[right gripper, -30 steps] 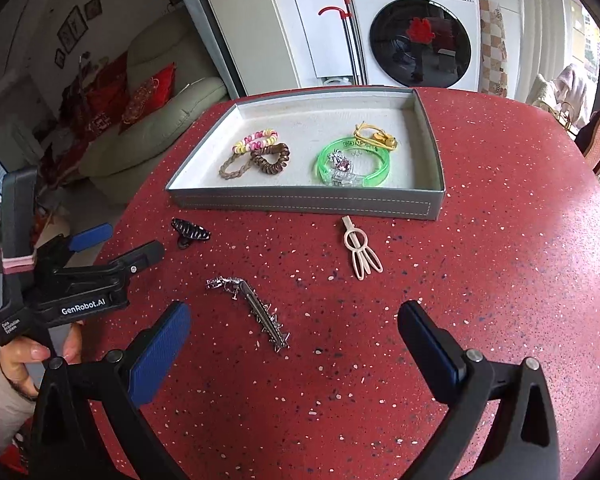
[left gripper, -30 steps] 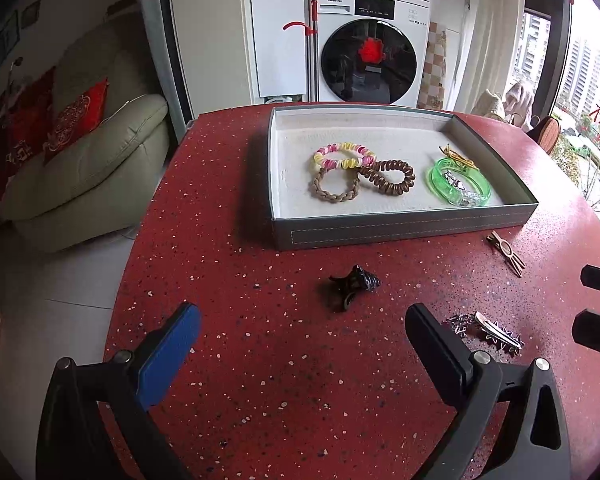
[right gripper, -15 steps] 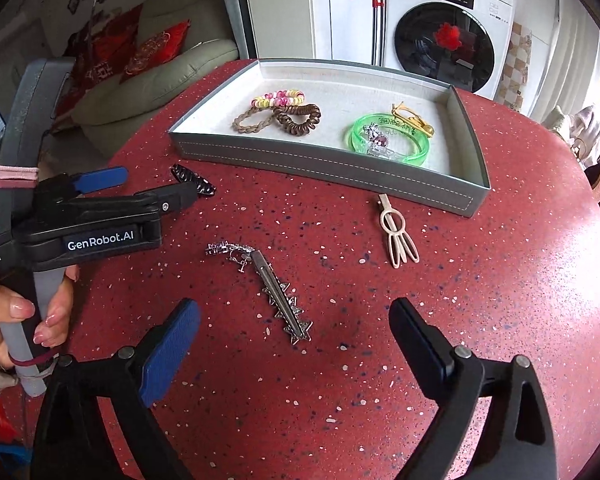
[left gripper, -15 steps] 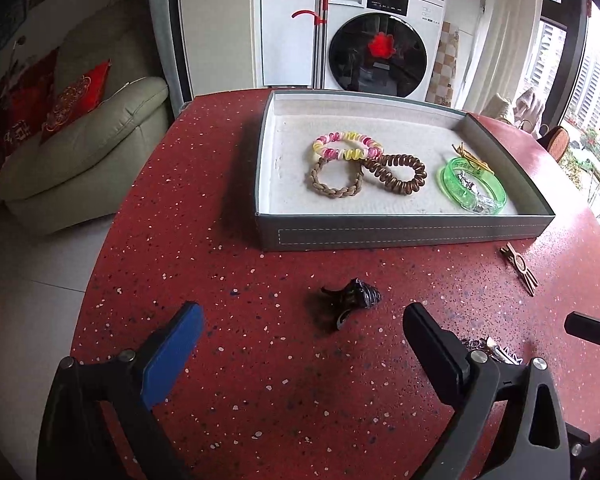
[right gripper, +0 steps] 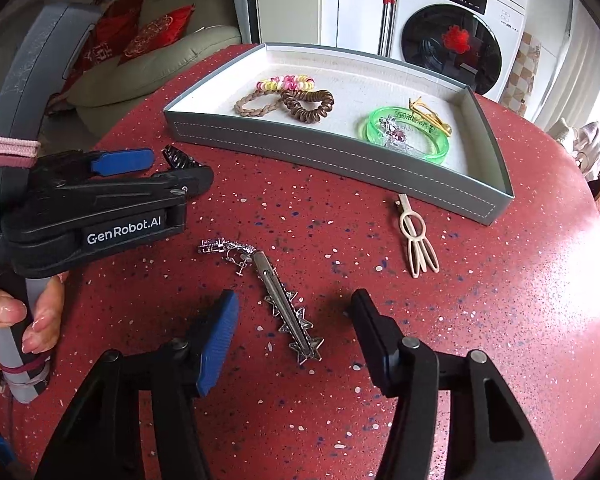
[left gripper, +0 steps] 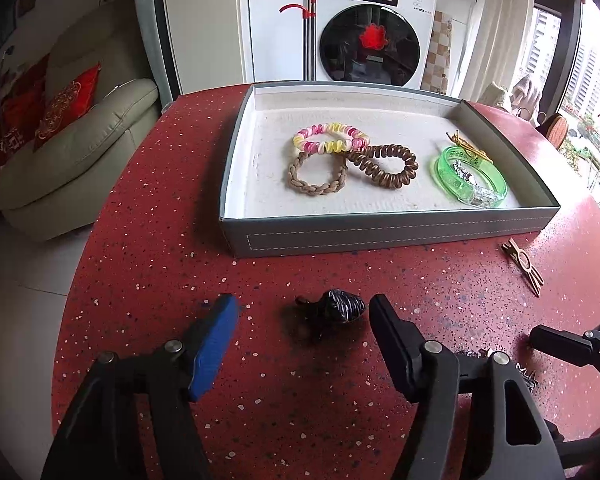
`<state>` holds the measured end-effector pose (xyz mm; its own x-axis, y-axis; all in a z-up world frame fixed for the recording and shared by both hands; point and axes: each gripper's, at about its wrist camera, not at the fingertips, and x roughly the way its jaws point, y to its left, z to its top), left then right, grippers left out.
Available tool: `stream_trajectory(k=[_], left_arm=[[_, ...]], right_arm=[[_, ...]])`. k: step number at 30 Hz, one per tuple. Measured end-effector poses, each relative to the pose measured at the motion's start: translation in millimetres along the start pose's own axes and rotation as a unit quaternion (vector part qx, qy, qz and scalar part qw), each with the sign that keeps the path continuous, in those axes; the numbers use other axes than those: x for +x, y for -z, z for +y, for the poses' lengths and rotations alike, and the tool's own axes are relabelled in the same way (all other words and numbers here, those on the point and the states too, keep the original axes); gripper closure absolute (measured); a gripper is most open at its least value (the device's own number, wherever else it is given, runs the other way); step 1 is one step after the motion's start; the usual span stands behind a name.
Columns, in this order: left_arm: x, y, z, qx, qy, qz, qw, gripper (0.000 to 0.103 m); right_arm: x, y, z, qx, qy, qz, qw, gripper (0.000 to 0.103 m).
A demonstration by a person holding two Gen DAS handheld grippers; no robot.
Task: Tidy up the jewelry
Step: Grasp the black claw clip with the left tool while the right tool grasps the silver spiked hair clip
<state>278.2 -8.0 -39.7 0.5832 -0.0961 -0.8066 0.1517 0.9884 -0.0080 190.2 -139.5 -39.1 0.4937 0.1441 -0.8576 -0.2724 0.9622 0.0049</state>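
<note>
Item 1, my left gripper (left gripper: 302,322): jaws closing, the dark claw clip (left gripper: 338,307) between them on the counter (left gripper: 140,280), pads not yet on it. In the right wrist view my left gripper's body hides most of that clip.

Item 2, my right gripper (right gripper: 294,322): jaws closing, the silver spiked hair clip (right gripper: 290,312) lying between them, untouched. A small sparkly silver piece (right gripper: 224,249) lies at the clip's far end; I cannot tell whether they are joined.

Item 3, beige hair clip (right gripper: 414,240): on the counter just outside the grey tray (right gripper: 340,156).

Item 4, tray contents: pink-and-yellow coil tie (left gripper: 330,138), braided tan tie (left gripper: 316,176), brown coil tie (left gripper: 384,166), green bangle (left gripper: 470,178) with a small glittery item inside it, hard to identify, gold clip (left gripper: 468,147).

Writing: "GenRobot.AI" on the left gripper's side; the brand on the washing machine (left gripper: 370,36) is too small to read surely.

Surface: red speckled counter. Room: cream sofa (left gripper: 72,152) with red cushions.
</note>
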Motion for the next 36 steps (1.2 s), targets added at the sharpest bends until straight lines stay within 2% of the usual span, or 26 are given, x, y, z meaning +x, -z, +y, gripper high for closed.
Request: stream_trajectory(k=[1,4,7,8,9,11,13,17,26,36], left_arm=[[2,1,-1,0.002,-0.002,0.003,1.0,0.028],[2,1,1,-0.005,0.001,0.002,1.0,0.031],[1,1,1,-0.002,0.002,0.0,1.0,0.044],[0,0,2,-0.002,0.001,-0.001,1.0,0.05],[0,0,1,-0.002,0.0,0.0,1.0,0.052],[0,0,2,0.0,0.001,-0.001,1.0,0.062],[-1,0,4,0.0,0.004,-0.001,1.0,0.068],[-4,1,9,-0.006,0.014,-0.002,0.9999,0.068],[-27,-3,22,-0.021,0.038,-0.019,0.9989,0.068],[-61,-14,20,-0.005,0.056,-0.043,0.9975,0.068]], right_arm=[[0,1,2,-0.006,0.004,-0.001,1.0,0.043],[-2,1,4,-0.014,0.0,-0.002,1.0,0.053],[-3,1,7,-0.019,-0.004,-0.002,1.0,0.063],[-3,0,8,-0.02,-0.005,-0.002,1.0,0.068],[-4,0,9,-0.022,-0.006,-0.001,1.0,0.071],[-4,0,10,-0.022,-0.009,-0.001,1.0,0.084],[-5,1,12,-0.021,-0.005,-0.001,1.0,0.085],[-8,2,6,-0.007,-0.005,-0.007,1.0,0.085],[-23,2,-18,0.04,-0.036,-0.018,0.998,0.085],[-37,-4,-30,0.065,-0.054,-0.034,0.996,0.085]])
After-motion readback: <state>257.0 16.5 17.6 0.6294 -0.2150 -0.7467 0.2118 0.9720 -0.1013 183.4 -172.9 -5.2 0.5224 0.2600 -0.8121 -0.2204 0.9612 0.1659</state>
